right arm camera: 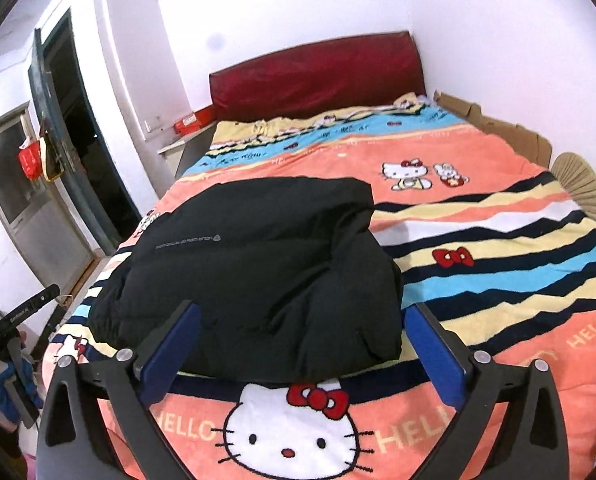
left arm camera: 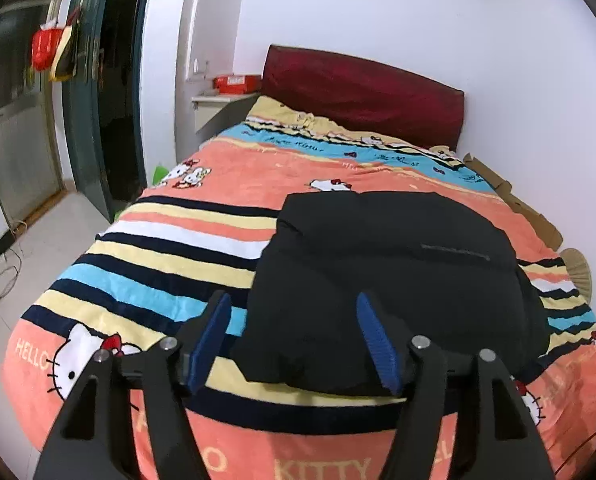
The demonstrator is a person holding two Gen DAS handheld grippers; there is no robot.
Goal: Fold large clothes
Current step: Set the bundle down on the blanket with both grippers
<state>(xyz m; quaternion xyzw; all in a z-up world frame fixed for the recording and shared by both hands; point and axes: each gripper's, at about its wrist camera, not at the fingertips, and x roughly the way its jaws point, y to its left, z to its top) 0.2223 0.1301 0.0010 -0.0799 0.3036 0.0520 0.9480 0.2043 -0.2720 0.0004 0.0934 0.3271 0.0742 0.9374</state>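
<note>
A black padded jacket (left arm camera: pixel 386 276) lies folded into a thick bundle on the striped Hello Kitty blanket (left arm camera: pixel 170 240); it also shows in the right wrist view (right arm camera: pixel 258 272) on the blanket (right arm camera: pixel 498 240). My left gripper (left arm camera: pixel 294 304) is open and empty, hovering just in front of the jacket's near left edge. My right gripper (right arm camera: pixel 302 312) is open and empty, in front of the jacket's near edge, with the bundle framed between its fingers.
A dark red headboard (left arm camera: pixel 362 92) stands against the white wall. A nightstand with a red box (left arm camera: pixel 234 84) is at the far left. Cardboard (right arm camera: pixel 510 136) and a straw fan (right arm camera: pixel 582 188) lie along the bed's right edge. An open doorway (left arm camera: pixel 114 100) is at left.
</note>
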